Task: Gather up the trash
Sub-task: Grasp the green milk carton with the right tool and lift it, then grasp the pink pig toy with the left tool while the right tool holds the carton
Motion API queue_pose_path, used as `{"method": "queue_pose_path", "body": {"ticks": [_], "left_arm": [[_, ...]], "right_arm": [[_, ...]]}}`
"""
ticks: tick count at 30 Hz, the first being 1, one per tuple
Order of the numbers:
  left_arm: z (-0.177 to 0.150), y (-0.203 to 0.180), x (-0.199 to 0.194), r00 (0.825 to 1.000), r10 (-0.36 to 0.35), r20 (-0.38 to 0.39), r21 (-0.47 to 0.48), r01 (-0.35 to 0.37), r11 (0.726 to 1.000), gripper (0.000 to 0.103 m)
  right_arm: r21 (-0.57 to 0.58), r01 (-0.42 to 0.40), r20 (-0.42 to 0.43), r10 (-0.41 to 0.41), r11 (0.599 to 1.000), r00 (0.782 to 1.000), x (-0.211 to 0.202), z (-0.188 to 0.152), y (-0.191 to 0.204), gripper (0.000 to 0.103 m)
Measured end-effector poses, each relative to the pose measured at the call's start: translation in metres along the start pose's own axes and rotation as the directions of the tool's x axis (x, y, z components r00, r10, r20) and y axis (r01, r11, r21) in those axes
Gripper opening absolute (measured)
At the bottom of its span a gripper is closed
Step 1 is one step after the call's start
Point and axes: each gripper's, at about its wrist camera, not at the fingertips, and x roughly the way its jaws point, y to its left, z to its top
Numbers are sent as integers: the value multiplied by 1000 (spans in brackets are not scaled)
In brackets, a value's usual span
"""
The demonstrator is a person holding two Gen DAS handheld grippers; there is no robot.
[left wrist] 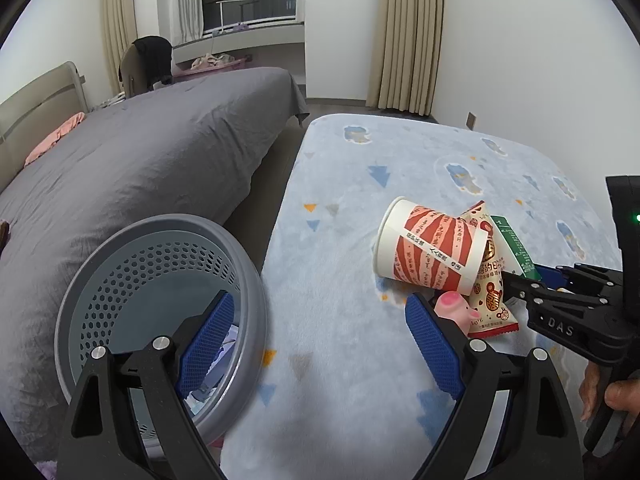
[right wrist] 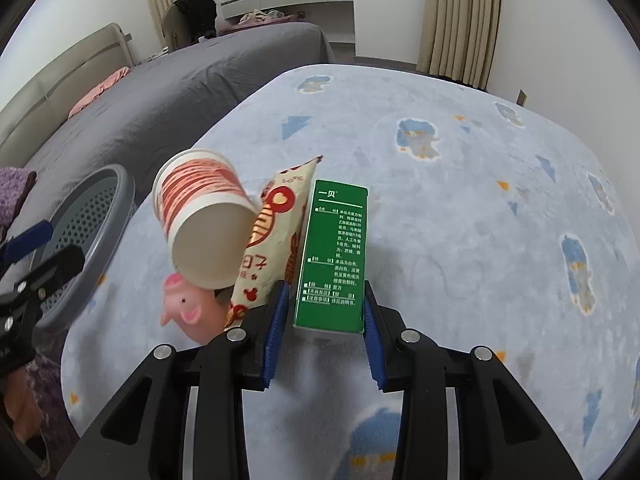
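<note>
Left wrist view: the left gripper point(left wrist: 320, 344) is spread wide and empty above the blue blanket point(left wrist: 360, 168), with the grey perforated basket point(left wrist: 256, 280) at lower left.

Right wrist view: the right gripper point(right wrist: 325, 320) clasps the green box point(right wrist: 334, 256) at centre. Judged next: lift it into the basket.

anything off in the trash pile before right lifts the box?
Yes. A pink pig toy sits among the trash, wedged under the tipped paper cup, which leans on the snack wrapper. It looks like a toy, not litter. The right gripper grips the green box beside them.
</note>
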Motion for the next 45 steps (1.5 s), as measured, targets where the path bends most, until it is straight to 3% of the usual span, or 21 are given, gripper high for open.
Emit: {"method": "queue_pose_path", "body": {"ticks": [9, 30, 45], "left_arm": [[-1, 0, -2, 1000, -6, 2, -1, 6, 1000, 86], [-17, -37, 8, 996, -86, -35, 54, 88, 995, 88], [-22, -62, 41, 989, -120, -90, 7, 121, 993, 88]], "right_arm": [[26, 13, 22, -13, 1000, 1000, 4, -1, 3, 29], [194, -19, 147, -10, 981, 989, -72, -61, -52, 29], [218, -65, 131, 36, 974, 991, -63, -75, -60, 29]]}}
